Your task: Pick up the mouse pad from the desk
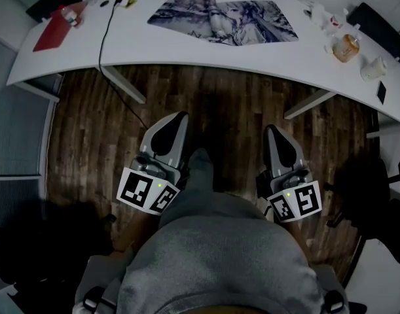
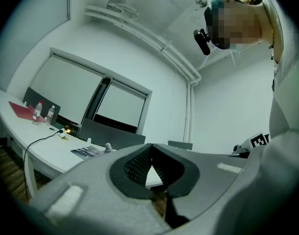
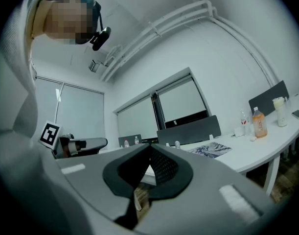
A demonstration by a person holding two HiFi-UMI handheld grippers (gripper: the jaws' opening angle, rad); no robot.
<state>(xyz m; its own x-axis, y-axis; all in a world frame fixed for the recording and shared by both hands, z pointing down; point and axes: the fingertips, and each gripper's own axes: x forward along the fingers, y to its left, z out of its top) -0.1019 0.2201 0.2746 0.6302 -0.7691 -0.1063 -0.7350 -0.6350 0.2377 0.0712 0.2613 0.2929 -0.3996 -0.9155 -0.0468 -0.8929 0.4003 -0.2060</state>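
Desk [image 1: 154, 52]: white, curved, ran across the top of the head view
- Left end: red folder [image 1: 51, 29], small bottles [image 1: 74, 12], and a black cable [image 1: 105, 34] that trailed off the front edge to the wood floor [image 1: 219, 110]
- Centre: mouse pad [image 1: 223, 16], large and printed, lay flat on the desk, well apart from both grippers. Judged light, thin and limp, likely to droop once raised. Its flat face offered no bite, so the edge or a corner on the person's side looked the best place to pinch, perhaps after the pad was drawn over the desk's rim
- Right end: orange drink bottle [image 1: 345, 48], white mug [image 1: 373, 68], dark phone [image 1: 381, 91]
- Left gripper [image 1: 181, 115]: jaws pressed together, nothing between them, held low above the floor
- Right gripper [image 1: 270, 129]: jaws likewise closed and empty, short of the desk
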